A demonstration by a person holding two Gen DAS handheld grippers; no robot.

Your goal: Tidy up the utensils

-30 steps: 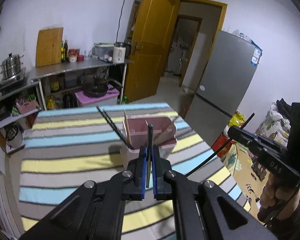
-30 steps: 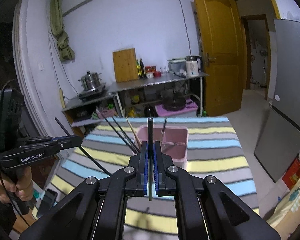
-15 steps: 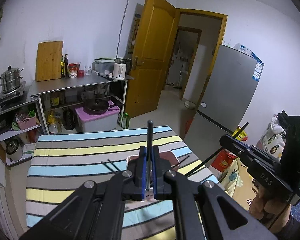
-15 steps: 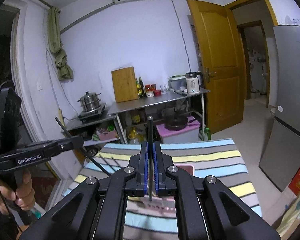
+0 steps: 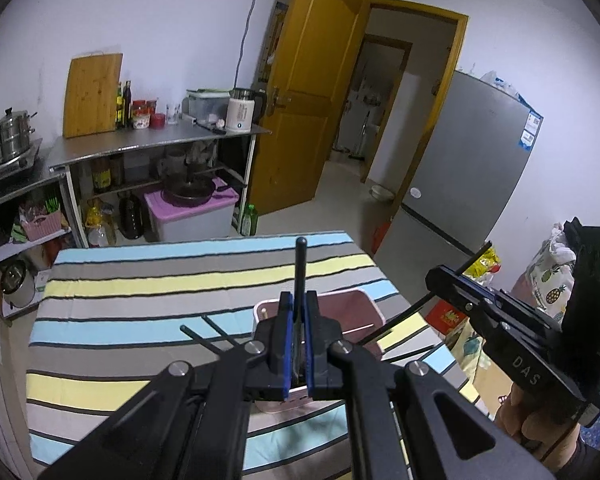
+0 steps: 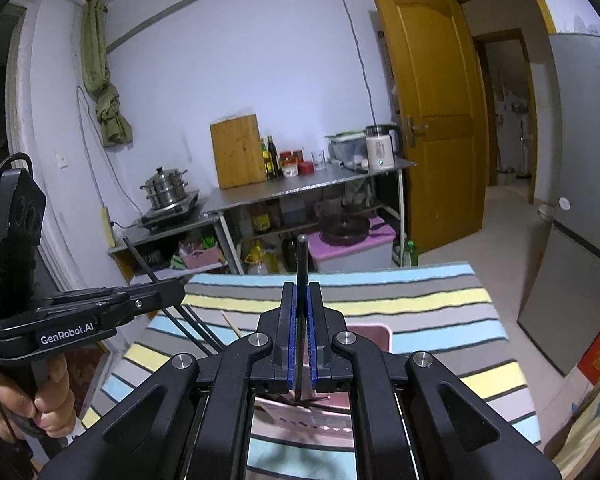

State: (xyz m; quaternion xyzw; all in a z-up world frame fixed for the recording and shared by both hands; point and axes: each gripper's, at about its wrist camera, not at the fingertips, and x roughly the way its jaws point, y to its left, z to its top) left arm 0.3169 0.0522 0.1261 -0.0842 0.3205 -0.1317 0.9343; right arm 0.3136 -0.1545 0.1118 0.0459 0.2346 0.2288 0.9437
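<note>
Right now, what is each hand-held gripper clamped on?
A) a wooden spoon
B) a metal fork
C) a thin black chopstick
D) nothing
C: in both wrist views a thin black chopstick stands upright between the shut blue pads of the left hand-held gripper, and another in the right hand-held gripper.

Black left tool (image 5: 296, 344) with blue pads, silver screws, right tool (image 6: 300, 344) alike, "GenRobot.AI" lettering
</note>
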